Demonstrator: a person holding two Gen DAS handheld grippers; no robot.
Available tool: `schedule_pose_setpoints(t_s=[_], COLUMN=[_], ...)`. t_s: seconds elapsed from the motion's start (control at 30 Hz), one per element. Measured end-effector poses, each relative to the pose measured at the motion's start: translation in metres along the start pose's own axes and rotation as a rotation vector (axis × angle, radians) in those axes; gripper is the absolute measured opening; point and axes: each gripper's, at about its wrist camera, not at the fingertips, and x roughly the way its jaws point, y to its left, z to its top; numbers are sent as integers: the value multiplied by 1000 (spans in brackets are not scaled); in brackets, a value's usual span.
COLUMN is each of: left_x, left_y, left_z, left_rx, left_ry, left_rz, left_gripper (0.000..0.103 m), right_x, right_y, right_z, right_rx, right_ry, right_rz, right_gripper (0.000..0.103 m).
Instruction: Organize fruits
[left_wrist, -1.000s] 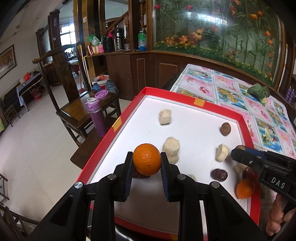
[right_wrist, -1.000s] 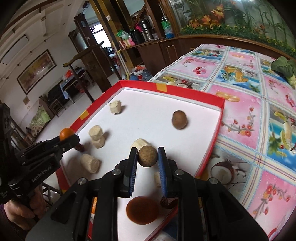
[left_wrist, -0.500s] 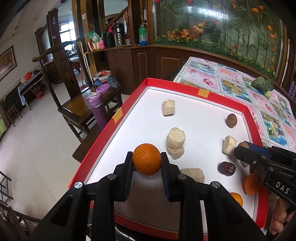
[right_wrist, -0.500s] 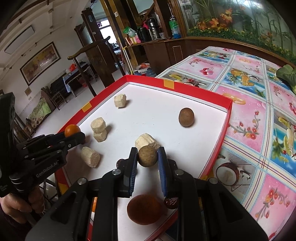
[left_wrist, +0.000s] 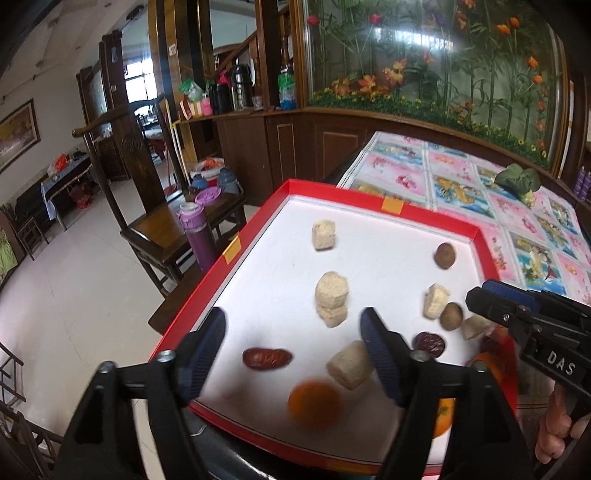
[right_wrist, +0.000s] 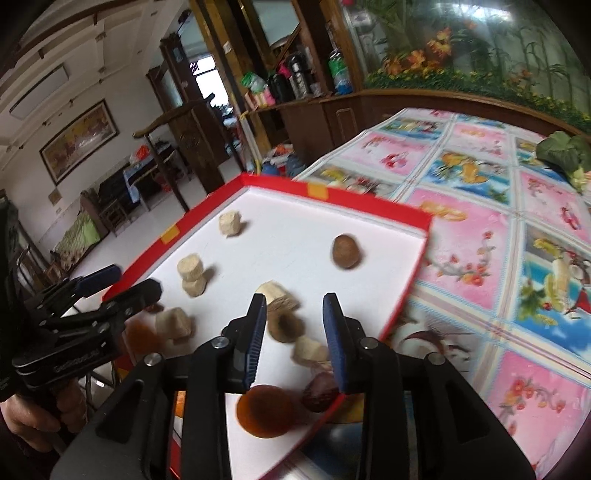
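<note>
A: What's on the tray (left_wrist: 258, 218)?

B: It's a white tray with a red rim, sitting on a flowery tablecloth (right_wrist: 517, 206). Scattered across it are pale, rough-cut chunks of fruit, two round brown fruits, a couple of dark wrinkled dates and some oranges.

A: And the left tongs (left_wrist: 293, 343)?

B: Spread wide, gripping nothing. An orange (left_wrist: 314, 405) shows below and between the fingers, blurred, near the tray's front edge. A dark red date (left_wrist: 266, 358) lies flat on the white just left of it, and a pale chunk (left_wrist: 349, 363) sits against the right finger.

A: The right tongs (right_wrist: 295, 334)?

B: Also parted, with nothing between the pads. A brown round fruit (right_wrist: 286, 326), blurred, sits in the gap between the fingers. A pale wedge (right_wrist: 277, 293) is just behind it, and another pale piece (right_wrist: 310, 350) just beside it to the right.

A: Anything else worth noting?

B: A second brown fruit (right_wrist: 346, 252) rests apart, towards the far right corner. Two pale discs (left_wrist: 331, 295) are stacked mid-tray, and a single cube (left_wrist: 324, 235) lies farther back. Near the front right corner sit another orange (right_wrist: 264, 411) and a second dark date (right_wrist: 319, 391), touching.
</note>
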Motion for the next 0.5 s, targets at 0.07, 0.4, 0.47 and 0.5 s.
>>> schedule_pose_setpoints(t_s=[0.07,0.4,0.47,0.5], left_x=[-8,-43,-49,-52], left_y=[-5,-14,-14,-14], left_z=[2,4,3,2], left_rx=[-8,-83,-101,-108], left_ry=[-22,-50,-57,-57], left_rz=[-16,6,16,16], left_gripper=[79,82,82,82], right_x=[-8,-56,-68,-72], right_y=[-4,-3,0,2], right_z=[0,-7,-12,-14], right_rx=[16,12,13,13], right_ry=[-29,-156,-180,-187], right_rz=[-9,-79,-81,-82], right_gripper=[36,45,45,47])
